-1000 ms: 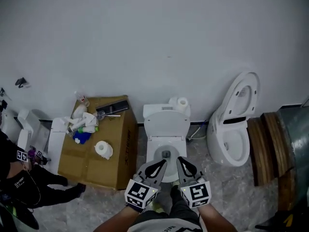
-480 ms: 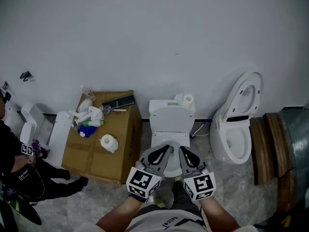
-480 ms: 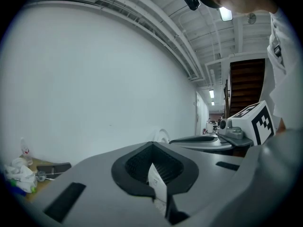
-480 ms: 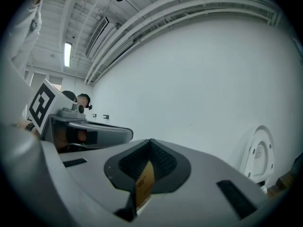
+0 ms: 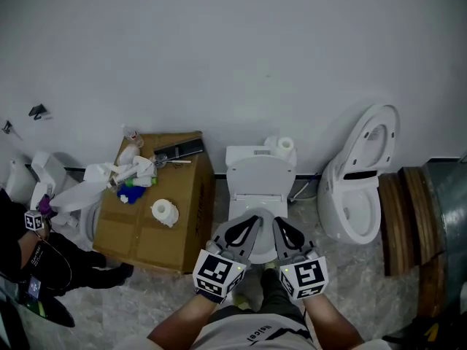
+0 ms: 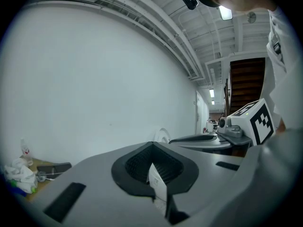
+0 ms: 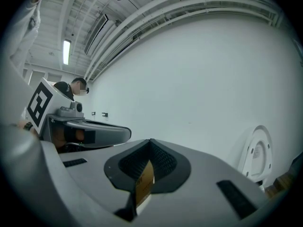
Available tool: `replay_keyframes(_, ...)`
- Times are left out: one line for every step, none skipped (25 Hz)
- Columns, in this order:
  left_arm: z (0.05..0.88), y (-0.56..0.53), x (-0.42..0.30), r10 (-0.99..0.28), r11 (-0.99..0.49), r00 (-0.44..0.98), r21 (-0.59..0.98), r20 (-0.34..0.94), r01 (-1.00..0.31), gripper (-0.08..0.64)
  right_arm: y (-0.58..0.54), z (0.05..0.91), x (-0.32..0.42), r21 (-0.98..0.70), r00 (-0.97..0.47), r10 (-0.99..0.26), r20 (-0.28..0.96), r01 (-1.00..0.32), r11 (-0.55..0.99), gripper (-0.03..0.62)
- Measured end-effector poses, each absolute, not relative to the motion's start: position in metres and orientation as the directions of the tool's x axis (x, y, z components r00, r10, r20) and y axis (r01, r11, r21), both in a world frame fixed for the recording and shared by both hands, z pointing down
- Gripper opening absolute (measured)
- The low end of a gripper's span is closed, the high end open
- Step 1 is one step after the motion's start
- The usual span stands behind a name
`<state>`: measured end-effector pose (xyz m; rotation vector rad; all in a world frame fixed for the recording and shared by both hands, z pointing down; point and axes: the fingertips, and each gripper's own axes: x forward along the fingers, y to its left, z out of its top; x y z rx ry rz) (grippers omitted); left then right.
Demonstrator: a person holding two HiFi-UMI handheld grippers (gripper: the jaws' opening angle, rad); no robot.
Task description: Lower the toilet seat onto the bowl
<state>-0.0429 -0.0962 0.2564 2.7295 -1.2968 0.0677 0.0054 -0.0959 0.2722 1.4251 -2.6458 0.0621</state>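
Observation:
A white toilet [image 5: 257,184] stands against the wall in the head view. Its seat and lid [image 5: 260,175] look tipped up toward the tank, seen foreshortened from above. My two grippers hang side by side over the front of the bowl and hide most of it. The left gripper [image 5: 250,224] [image 6: 151,148] is shut with nothing between its pads. Beside it, the right gripper [image 5: 282,226] [image 7: 150,143] is shut and empty too. Both point level at the bare wall. Neither touches the seat.
A second toilet [image 5: 359,188] with its seat raised stands to the right, with wooden boards [image 5: 403,221] beyond it. A cardboard box [image 5: 157,221] with a paper roll and bottles sits left of the toilet. A person [image 5: 33,261] crouches at the far left.
Both grippers have risen a little in the head view and now cover more of the bowl. The person at the left has shifted a white part.

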Motion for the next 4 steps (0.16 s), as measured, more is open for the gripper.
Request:
replay_keyframes(0.2569,-0.0966,-0.0427,-0.77,-0.626,0.632,0.083,0.093,-0.775,0.009,-0.097,0.2723,0.0052,0.032,-0.544,-0.827,0.138,-0.833,0.553,0.015)
replay_keyframes(0.2573,-0.0975,-0.0427,-0.77,-0.626,0.631,0.08,0.095,-0.776,0.009,-0.0983,0.2722,0.0048,0.036,-0.546,-0.826,0.137,-0.831,0.555,0.015)
replay_keyframes(0.2576,-0.0985,-0.0428,-0.77,-0.626,0.63,0.077,0.096,-0.776,0.009,-0.0997,0.2719,0.0043,0.04,-0.548,-0.825,0.137,-0.829,0.557,0.015)
replay_keyframes(0.258,-0.0995,-0.0429,-0.771,-0.625,0.63,0.074,0.098,-0.777,0.009,-0.1012,0.2715,0.0037,0.044,-0.549,-0.824,0.137,-0.828,0.559,0.015)
